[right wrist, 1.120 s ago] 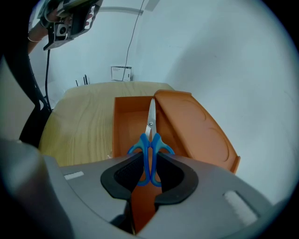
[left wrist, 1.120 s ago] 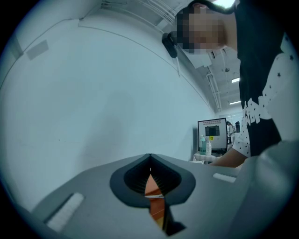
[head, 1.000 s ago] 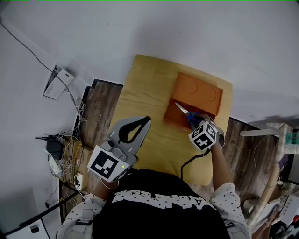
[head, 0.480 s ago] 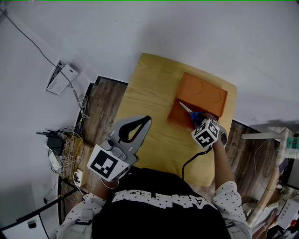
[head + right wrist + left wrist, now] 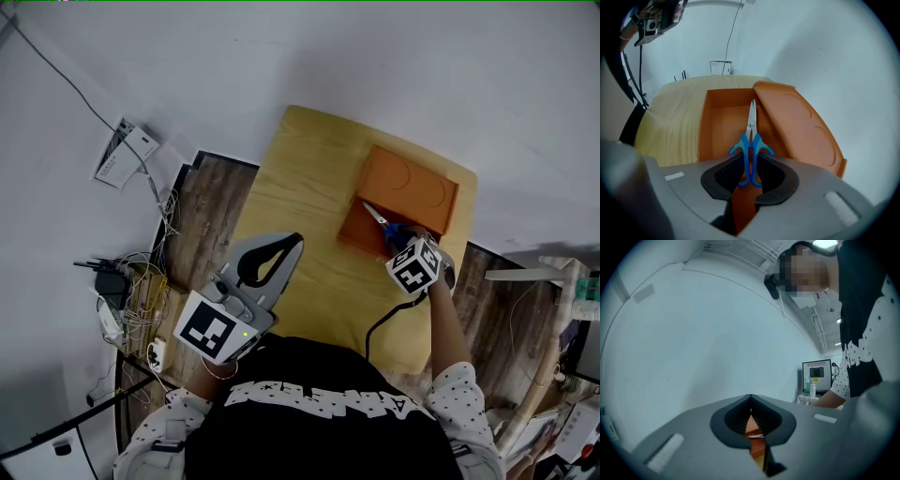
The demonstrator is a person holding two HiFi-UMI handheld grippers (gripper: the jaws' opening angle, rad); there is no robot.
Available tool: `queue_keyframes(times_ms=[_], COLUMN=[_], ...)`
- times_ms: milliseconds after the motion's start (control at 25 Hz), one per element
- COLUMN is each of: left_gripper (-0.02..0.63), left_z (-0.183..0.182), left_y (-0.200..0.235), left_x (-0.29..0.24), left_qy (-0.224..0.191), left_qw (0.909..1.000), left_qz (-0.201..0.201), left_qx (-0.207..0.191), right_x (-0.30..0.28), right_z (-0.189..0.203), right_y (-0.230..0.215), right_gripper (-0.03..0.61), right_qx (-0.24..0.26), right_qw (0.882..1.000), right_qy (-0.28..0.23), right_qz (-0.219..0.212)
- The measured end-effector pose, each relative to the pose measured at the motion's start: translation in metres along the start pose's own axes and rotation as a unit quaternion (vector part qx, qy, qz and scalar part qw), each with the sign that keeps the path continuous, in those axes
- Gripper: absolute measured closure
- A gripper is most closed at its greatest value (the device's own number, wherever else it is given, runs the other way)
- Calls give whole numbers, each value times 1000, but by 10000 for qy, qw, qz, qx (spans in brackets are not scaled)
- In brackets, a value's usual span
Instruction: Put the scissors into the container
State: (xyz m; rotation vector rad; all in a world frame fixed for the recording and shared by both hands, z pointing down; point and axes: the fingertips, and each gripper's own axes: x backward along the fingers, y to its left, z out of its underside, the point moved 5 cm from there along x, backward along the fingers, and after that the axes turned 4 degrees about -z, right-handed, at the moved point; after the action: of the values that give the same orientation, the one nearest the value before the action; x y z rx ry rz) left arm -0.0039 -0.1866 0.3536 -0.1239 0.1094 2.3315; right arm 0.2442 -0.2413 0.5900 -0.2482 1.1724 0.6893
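White wall and wood floor are framing a pale wooden table point(image 5: 300, 187), and an orange container point(image 5: 354, 230) is sitting on its far right part with its lid point(image 5: 410, 183) tipped up on the far side, leaving the box open.

The right gripper point(image 5: 397, 240) is clamping the scissors point(image 5: 378, 217) by their blue handles. In the right gripper view the jaws are pressing on both handle loops point(image 5: 751, 154), and the closed blades are pointing forward over the container's hollow point(image 5: 719, 117), just beside the raised lid point(image 5: 797, 126). The scissors are hanging above the box, not yet lying in it; whether the tips are touching the floor of the box cannot be made out.

The left gripper point(image 5: 281, 246) is idling close to the person's body, off the near left edge of the table. Its own view is showing the jaws point(image 5: 750, 401) meeting at the tips with nothing between them.

By my reading, the placing step is under way. The next move is calling for lowering the blades into the hollow, keeping clear of the near wall and the lid, then spreading the jaws so the handles drop free.

Nothing on the container or scissors is carrying readable print. The person's dark shirt is showing white lettering, too distorted to read, and each gripper's cube is bearing only black-and-white squares.
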Motion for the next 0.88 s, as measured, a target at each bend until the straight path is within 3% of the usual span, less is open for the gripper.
queue_keyframes(times_ms=[880], left_gripper=[612], left_z=[-3], left_y=[-3], left_x=[-4], left_qy=[2], left_qw=[10000], left_qz=[44], left_qx=[-31], right_x=[-2], right_z=[-7], right_y=[3], right_gripper=[474], right_qx=[84], right_qw=[9999], right_qy=[-88], right_qz=[-44])
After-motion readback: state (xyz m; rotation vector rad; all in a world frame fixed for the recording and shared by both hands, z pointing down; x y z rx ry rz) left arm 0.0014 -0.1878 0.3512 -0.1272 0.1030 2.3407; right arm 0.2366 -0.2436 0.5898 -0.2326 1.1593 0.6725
